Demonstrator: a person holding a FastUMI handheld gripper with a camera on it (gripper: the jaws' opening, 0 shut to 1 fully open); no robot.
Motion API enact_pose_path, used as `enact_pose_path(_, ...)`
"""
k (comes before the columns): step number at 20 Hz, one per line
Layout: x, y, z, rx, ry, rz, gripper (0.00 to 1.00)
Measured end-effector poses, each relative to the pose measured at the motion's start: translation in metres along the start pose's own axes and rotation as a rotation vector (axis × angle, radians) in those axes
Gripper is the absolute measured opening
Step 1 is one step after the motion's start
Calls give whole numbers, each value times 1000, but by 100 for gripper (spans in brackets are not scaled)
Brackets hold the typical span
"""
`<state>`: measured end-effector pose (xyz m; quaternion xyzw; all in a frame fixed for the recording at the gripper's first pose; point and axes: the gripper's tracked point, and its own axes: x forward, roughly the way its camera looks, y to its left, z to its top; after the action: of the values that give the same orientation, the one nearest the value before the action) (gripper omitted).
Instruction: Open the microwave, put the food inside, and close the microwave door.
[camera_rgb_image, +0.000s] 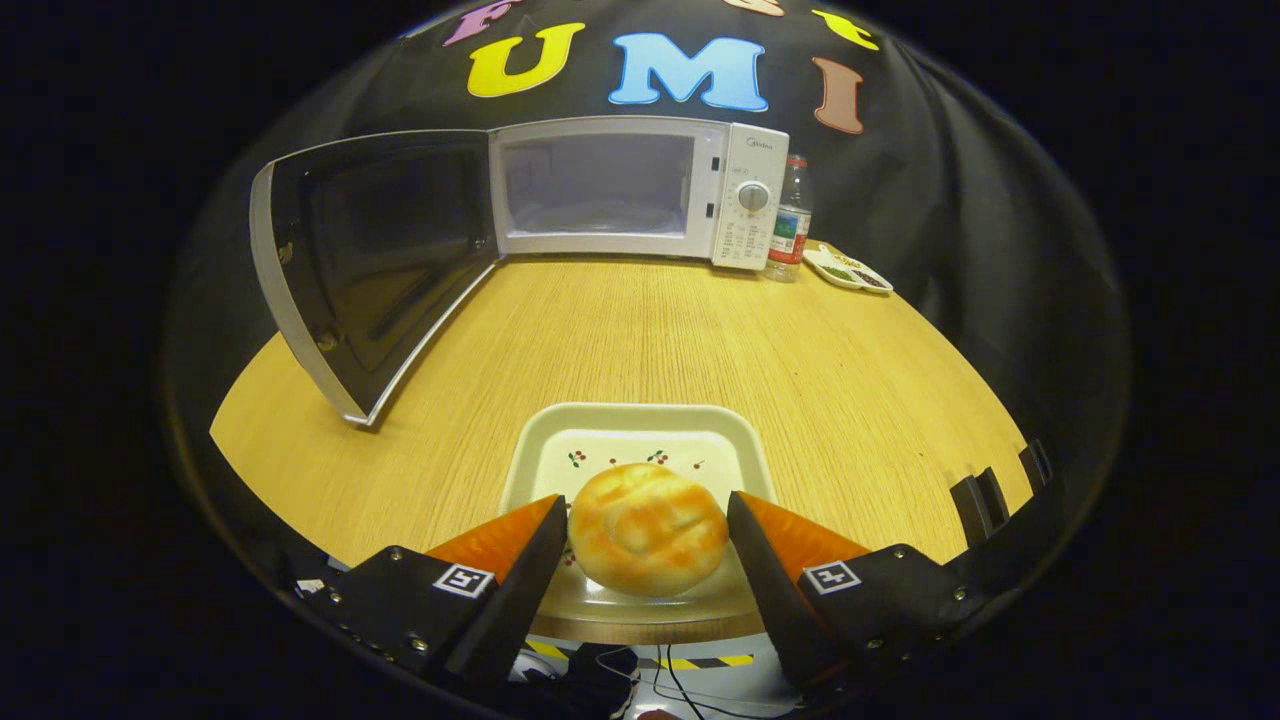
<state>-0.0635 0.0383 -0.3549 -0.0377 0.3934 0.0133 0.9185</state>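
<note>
A round golden bread bun (647, 541) lies on a white square plate (640, 430) with small cherry prints, close to the table's front edge. My gripper (648, 510) has one finger on each side of the bun, and both fingertips (548, 530) rest against its sides. The bun still sits on the plate. Beyond them, at the back of the table, stands the white microwave (750, 195). Its door (370, 260) is swung wide open to the left and its cavity (597, 185) holds nothing.
The wooden table (700, 330) lies bare between the plate and the microwave. A plastic water bottle (791, 225) stands just right of the microwave, with a small white dish (848, 268) of dark bits beside it. The open door juts out over the table's left part.
</note>
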Motion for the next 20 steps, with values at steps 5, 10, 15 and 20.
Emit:
enact_pose_path(5, 3, 0, -7, 27, 33, 10, 95)
enact_pose_path(10, -1, -2, -2, 61, 17, 21, 73)
enact_pose_path(15, -3, 2, 36, 142, -51, 55, 73)
enact_pose_path(20, 0, 17, 101, 238, -153, 125, 72)
